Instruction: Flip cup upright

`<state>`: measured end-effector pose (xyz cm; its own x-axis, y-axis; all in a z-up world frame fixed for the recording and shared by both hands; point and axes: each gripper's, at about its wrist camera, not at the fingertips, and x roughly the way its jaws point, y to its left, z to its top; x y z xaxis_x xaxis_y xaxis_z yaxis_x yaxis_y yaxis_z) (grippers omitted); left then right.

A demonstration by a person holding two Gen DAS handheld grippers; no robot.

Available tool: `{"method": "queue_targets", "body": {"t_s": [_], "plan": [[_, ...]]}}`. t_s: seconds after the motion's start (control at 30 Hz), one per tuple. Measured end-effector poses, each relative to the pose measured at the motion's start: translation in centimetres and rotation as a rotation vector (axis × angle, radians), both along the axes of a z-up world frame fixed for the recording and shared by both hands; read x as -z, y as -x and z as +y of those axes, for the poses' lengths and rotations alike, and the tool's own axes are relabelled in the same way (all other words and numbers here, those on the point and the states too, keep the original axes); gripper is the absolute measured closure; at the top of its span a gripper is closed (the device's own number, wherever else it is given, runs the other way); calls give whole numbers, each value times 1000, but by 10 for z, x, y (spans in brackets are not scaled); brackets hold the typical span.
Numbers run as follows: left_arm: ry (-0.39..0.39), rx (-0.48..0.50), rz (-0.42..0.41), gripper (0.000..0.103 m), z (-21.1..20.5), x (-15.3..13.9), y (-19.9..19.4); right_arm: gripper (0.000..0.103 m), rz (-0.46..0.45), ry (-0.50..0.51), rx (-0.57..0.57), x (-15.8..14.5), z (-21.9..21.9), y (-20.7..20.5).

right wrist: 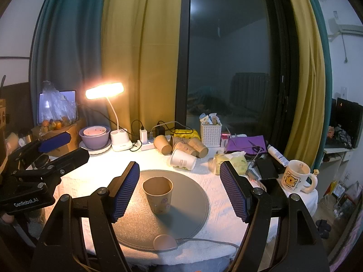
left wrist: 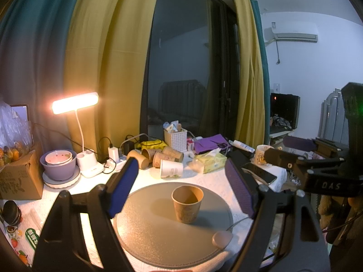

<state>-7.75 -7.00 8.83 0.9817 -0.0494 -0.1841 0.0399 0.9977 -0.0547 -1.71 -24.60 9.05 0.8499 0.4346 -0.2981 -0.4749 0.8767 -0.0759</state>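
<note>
Cup point(left wrist: 187, 204) stands upright on the round gray mat point(left wrist: 145, 231), with its open mouth up. It is brown paper with little pictures on its side. In my right view the cup point(right wrist: 158, 195) sits near the middle of the mat point(right wrist: 192, 206).

My left claw point(left wrist: 181, 188) is spread wide. Nothing is in it. The cup shows between its two blue pads, closer to the pad at 3 o'clock, and touches neither one. My right claw point(right wrist: 179, 190) is spread wide too, and it holds nothing. In that view the cup is just beside the pad at 9 o'clock, but I cannot tell if they touch.

In the right view my left claw point(right wrist: 56, 146) shows at 9 o'clock, off to the side of the mat. In the left view my right claw point(left wrist: 295, 161) shows at 3 o'clock.

Past the mat, at 12 o'clock, a bunch of paper cups point(right wrist: 181, 147) lie on their sides on the white desk point(right wrist: 226, 204). A lit lamp point(right wrist: 104, 90) shines at 11 o'clock, and purple bowls point(right wrist: 95, 136) sit just beside its base. A white basket point(right wrist: 211, 133) stands behind the lying cups. A tissue pack point(right wrist: 233, 161) lies at 1 o'clock. A mug with a yellow bear point(right wrist: 295, 176) sits near the desk edge at 3 o'clock. A small pink puck on a cord point(right wrist: 165, 243) rests on the mat edge at 6 o'clock.
</note>
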Motion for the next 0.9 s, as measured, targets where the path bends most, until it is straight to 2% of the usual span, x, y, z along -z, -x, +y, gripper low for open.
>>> {"method": "queue_targets", "body": {"t_s": [0.9], "plan": [[6,20,-9,23,-4,8,1,27,14,6,-1,10,-1,1]]}}
